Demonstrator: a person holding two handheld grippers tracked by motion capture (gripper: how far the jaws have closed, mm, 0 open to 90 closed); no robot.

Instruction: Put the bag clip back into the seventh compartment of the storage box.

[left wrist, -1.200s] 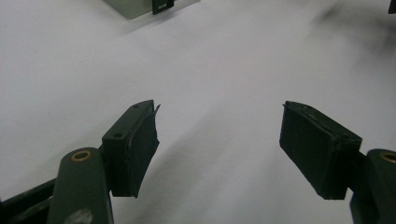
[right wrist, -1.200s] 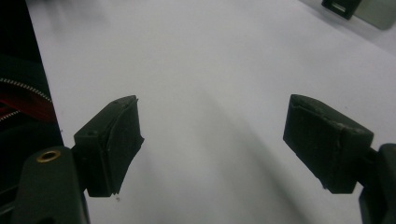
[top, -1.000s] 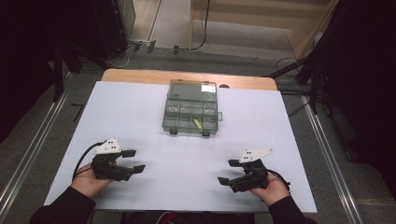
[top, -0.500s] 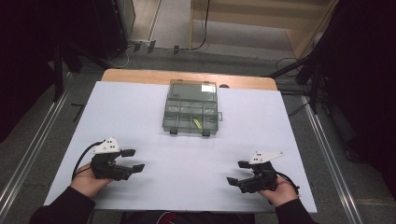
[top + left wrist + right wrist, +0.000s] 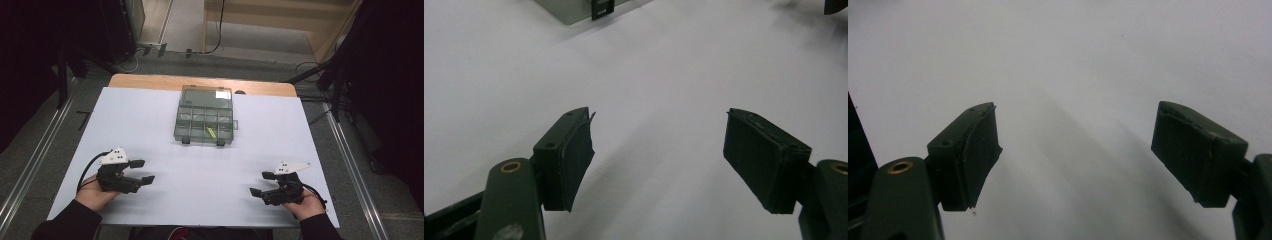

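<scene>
A translucent grey compartment box [image 5: 205, 117] lies shut at the far middle of the white tabletop [image 5: 210, 170], with a small yellow-green item [image 5: 211, 132] showing inside. My left gripper [image 5: 142, 171] rests low at the near left, open, nothing between its jaws. In the left gripper view the gripper [image 5: 659, 150] points across bare white surface, and a corner of the box [image 5: 574, 7] sits at the top edge. At the near right my right gripper [image 5: 260, 183] is open and empty too. The right gripper view has that gripper [image 5: 1075, 145] wide apart over plain white.
A wooden table edge [image 5: 150, 80] shows behind the white sheet. Metal rails [image 5: 350, 165] run along both sides, and cables [image 5: 125, 60] lie on the floor beyond. The other gripper's tip [image 5: 836, 5] peeks in at the top right of the left gripper view.
My right gripper has drifted a little to the right and toward the near edge. The left gripper and the box have stayed put.
</scene>
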